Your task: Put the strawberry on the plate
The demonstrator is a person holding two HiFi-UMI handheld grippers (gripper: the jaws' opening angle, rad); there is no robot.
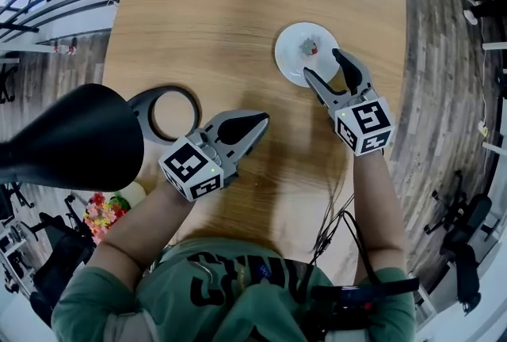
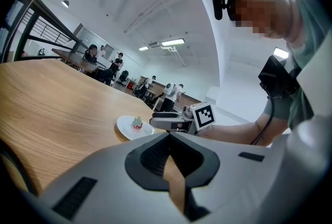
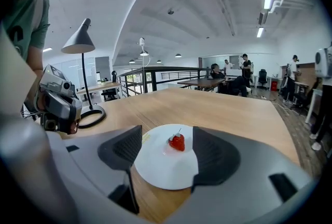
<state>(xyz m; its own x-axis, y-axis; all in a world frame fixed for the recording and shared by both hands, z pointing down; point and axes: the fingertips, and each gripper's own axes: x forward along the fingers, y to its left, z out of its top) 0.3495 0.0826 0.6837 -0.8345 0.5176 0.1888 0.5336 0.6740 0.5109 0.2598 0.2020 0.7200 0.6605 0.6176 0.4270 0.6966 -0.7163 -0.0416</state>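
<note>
On the plate (image 3: 155,173) sits the strawberry (image 3: 177,141); my right gripper (image 3: 165,146) stands with jaws spread wide, not touching it, while my left gripper (image 1: 260,125) hangs closed and empty over the table (image 1: 238,8).

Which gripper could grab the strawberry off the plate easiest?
Probably the right. The right gripper sits open at the plate, with the strawberry just ahead of its jaws. The left gripper is shut, away from the plate.
</note>
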